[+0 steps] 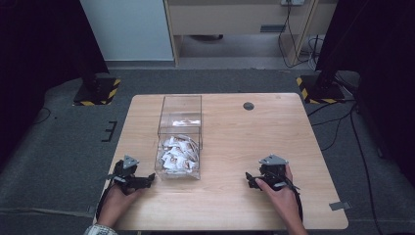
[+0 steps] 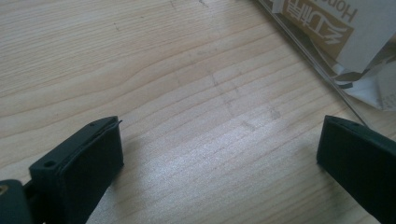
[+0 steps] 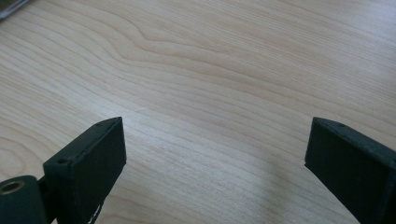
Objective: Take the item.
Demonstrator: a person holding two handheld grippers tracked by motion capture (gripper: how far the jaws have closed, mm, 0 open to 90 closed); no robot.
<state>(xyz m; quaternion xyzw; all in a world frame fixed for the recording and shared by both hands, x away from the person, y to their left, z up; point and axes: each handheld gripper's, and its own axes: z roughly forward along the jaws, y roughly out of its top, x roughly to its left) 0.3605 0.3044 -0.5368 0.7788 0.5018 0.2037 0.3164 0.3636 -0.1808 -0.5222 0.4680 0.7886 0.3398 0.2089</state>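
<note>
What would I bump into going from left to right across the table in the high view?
Left hand-held gripper → clear box with white packets → right hand-held gripper.

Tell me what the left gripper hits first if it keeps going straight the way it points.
Probably the clear box of white packets: the left gripper, jaws open, has its wall just ahead, though mostly bare table lies between.

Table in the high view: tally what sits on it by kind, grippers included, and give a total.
Clear box: 1
Heap of white packets inside it, too many to count singly: 1
Grippers: 2, left gripper and right gripper, both open
Total: 4
</note>
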